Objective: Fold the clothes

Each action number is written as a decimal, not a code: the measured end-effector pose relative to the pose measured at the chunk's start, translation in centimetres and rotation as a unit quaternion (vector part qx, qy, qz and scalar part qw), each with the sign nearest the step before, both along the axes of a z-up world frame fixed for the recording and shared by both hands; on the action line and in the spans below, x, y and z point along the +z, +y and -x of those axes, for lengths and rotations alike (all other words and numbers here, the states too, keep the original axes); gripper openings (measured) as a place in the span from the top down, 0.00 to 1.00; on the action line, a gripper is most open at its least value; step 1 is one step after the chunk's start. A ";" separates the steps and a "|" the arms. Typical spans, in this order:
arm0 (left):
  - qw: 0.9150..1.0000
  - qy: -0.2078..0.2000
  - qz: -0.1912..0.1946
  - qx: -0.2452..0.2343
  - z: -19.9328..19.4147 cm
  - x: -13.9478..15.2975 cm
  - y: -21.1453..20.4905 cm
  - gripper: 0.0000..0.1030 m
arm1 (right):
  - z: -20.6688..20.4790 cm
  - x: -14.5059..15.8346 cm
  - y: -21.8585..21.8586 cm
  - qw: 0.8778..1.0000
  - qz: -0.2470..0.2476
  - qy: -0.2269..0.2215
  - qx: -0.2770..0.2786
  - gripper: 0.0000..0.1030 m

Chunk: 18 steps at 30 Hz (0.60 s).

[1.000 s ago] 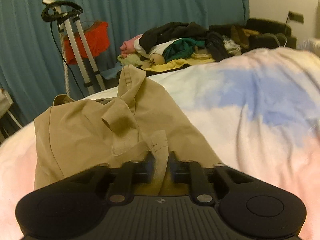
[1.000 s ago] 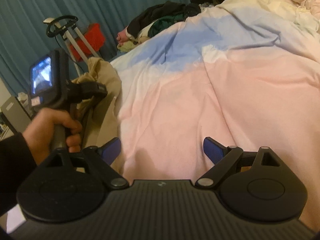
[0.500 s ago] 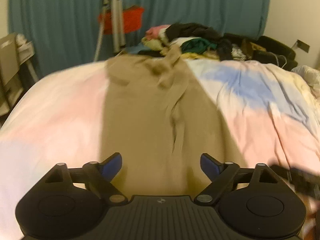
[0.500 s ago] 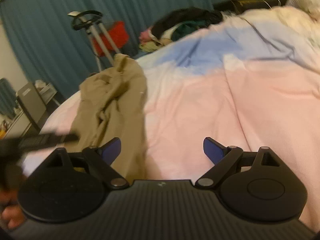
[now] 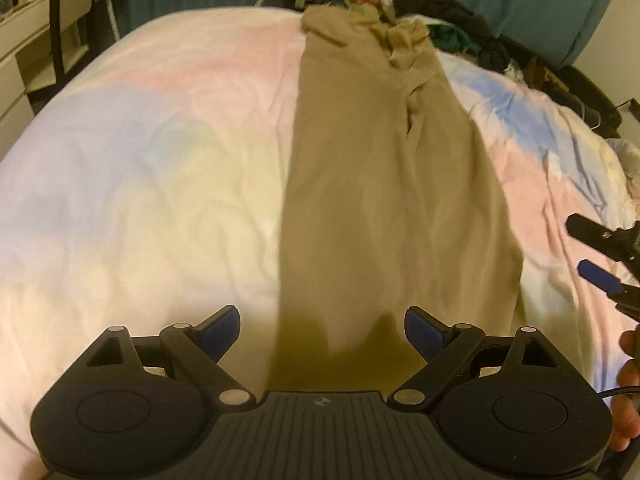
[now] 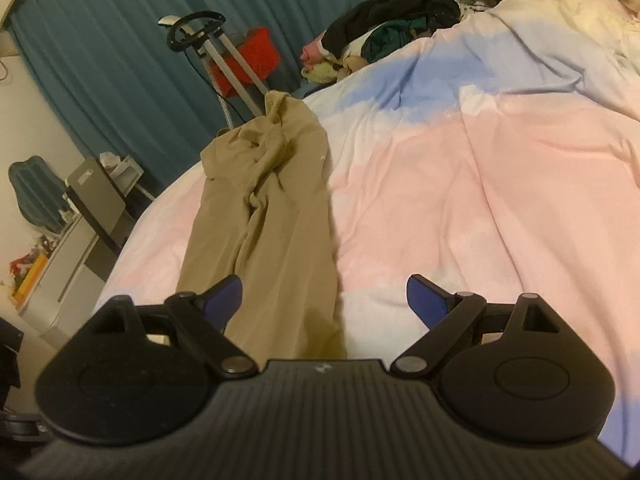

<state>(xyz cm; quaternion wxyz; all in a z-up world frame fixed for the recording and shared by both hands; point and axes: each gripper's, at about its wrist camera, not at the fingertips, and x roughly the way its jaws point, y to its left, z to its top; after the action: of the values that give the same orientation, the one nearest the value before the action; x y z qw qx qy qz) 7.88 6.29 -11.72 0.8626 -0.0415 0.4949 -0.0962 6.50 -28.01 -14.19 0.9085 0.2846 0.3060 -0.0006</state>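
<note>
A pair of tan trousers lies stretched out lengthwise on the pastel bed cover, its waist bunched at the far end. It also shows in the right wrist view. My left gripper is open and empty, just above the near end of the trousers. My right gripper is open and empty over the trousers' near right edge, and its fingers show at the right rim of the left wrist view.
A pile of mixed clothes sits at the far end of the bed. A metal stand with a red bag stands by the teal curtain. A desk and a chair stand left of the bed.
My left gripper was shut on the trousers' fabric a second ago; it has let go, opened and pulled back. The trousers now lie flat and stretched out. My right gripper swung left towards them.
</note>
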 end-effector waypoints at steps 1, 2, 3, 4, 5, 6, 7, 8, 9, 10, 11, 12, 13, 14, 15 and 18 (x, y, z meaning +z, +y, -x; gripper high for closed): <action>1.000 0.008 0.001 0.001 0.1 -0.2 0.3 0.12 | 0.1 -0.1 0.2 1.000 -0.005 0.004 0.004 0.12; 1.000 0.016 0.004 0.004 0.1 -0.4 0.5 0.11 | 0.2 -0.1 0.4 1.000 -0.009 0.008 0.007 0.12; 1.000 0.027 0.009 0.008 0.1 -0.7 0.8 0.11 | 0.4 -0.4 0.3 1.000 -0.020 0.014 0.008 0.12; 0.999 0.038 0.017 0.012 -0.1 -0.9 1.0 0.11 | 0.6 -0.7 0.1 0.999 -0.034 0.021 0.008 0.12; 0.998 0.049 0.026 0.016 -0.3 -1.2 1.2 0.11 | 0.9 -1.1 -0.1 0.998 -0.048 0.027 0.007 0.12; 0.997 0.060 0.037 0.021 -0.4 -1.4 1.5 0.11 | 1.1 -1.5 -0.4 0.997 -0.062 0.034 0.007 0.12; 0.996 0.069 0.047 0.027 -0.5 -1.5 1.7 0.11 | 1.3 -1.8 -0.6 0.996 -0.076 0.041 0.007 0.12; 0.995 0.076 0.054 0.032 -0.6 -1.6 1.9 0.11 | 1.6 -2.2 -0.8 0.995 -0.090 0.047 0.007 0.12; 0.994 0.082 0.061 0.034 -0.6 -1.6 2.2 0.11 | 1.8 -2.6 -1.0 0.993 -0.104 0.054 0.006 0.12; 0.993 0.089 0.067 0.035 -0.6 -1.7 2.4 0.11 | 2.0 -2.9 -1.2 0.991 -0.117 0.060 0.006 0.12; 0.992 0.096 0.073 0.036 -0.6 -1.9 2.6 0.11 | 2.2 -3.3 -1.5 0.989 -0.131 0.067 0.006 0.12; 0.991 0.105 0.079 0.036 -0.6 -2.1 2.6 0.11 | 2.5 -3.6 -1.7 0.987 -0.145 0.073 0.005 0.12; 0.989 0.113 0.084 0.035 -0.7 -2.3 2.7 0.11 | 2.7 -4.0 -1.9 0.984 -0.159 0.080 0.005 0.12; 0.988 0.121 0.089 0.036 -0.7 -2.5 2.8 0.11 | 2.9 -4.4 -2.1 0.981 -0.172 0.086 0.005 0.12; 0.986 0.129 0.094 0.039 -0.7 -2.8 2.9 0.11 | 3.1 -4.7 -2.3 0.978 -0.186 0.092 0.004 0.12; 0.980 0.156 0.115 0.050 -1.0 -3.8 3.3 0.12 | 3.7 -5.7 -2.8 0.969 -0.221 0.108 0.006 0.12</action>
<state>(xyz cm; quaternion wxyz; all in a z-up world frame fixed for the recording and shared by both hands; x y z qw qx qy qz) 8.87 9.62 -15.52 0.7683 -0.1790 0.6061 -0.1016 2.83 -30.85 -19.84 0.7848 0.4743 0.3967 0.0420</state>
